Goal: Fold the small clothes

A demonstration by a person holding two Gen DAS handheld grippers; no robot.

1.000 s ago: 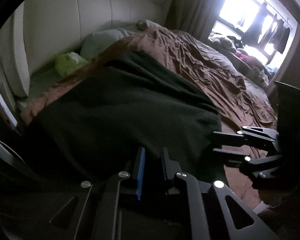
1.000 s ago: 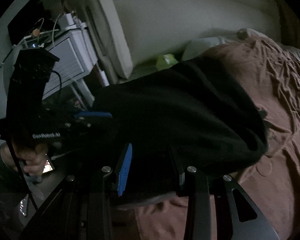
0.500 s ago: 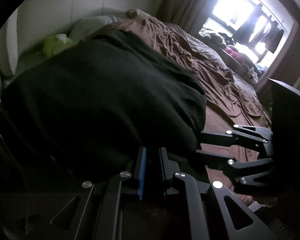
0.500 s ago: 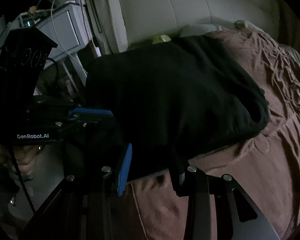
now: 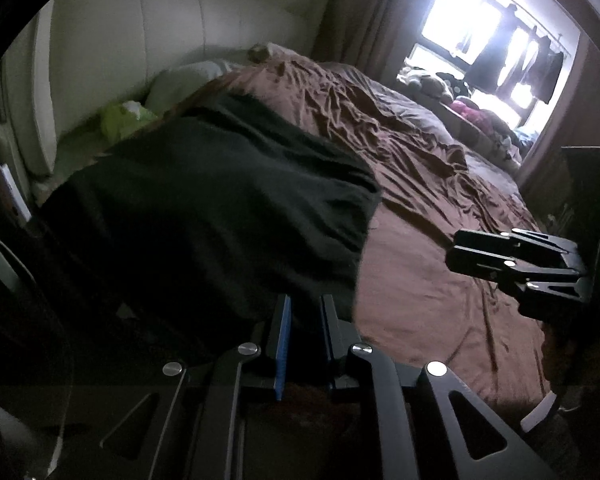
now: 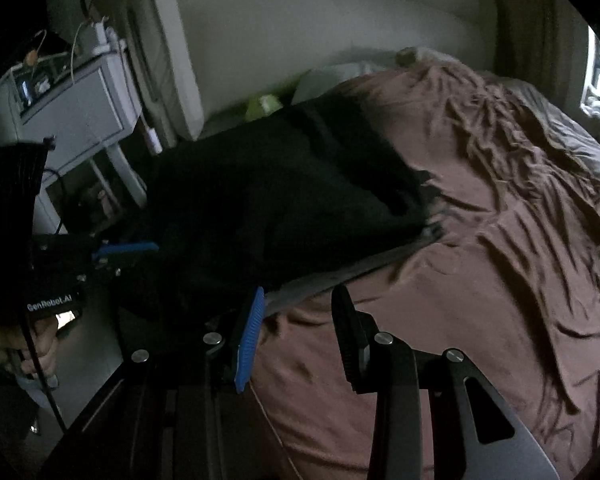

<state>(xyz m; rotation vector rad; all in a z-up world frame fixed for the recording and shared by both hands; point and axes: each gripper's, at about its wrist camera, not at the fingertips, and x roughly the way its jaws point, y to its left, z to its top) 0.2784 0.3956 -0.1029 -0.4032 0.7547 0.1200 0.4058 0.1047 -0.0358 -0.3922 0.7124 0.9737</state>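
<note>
One dark garment [image 5: 220, 216] lies spread on the brown bed sheet [image 5: 428, 288], and its near edge is the place where things have changed. Half a second ago the right gripper [image 6: 300, 320] had this edge between its jaws; now the jaws have just been opening and they stand apart with only the bed sheet seen between them. The cloth edge, with a grey strip of its underside showing, lies just beside the blue pad [image 6: 250, 336] of the left-hand jaw and I cannot tell if it touches it. In the left wrist view this gripper is now well apart from the cloth, over bare sheet, while before it was at the corner.

The left gripper [image 5: 304, 332] is different: its jaws are narrow, and the dark cloth runs down into the small gap between them, so it appears to hold the near edge.

My judgement is that the right side has let its corner go, so this fold is laid down on that side. The left side is not yet released. The next move probably calls for a new grasp point for the following fold.

Beyond the garment a green packet [image 5: 124, 118] and a pillow [image 5: 184, 84] rest at the headboard [image 5: 148, 36].
</note>
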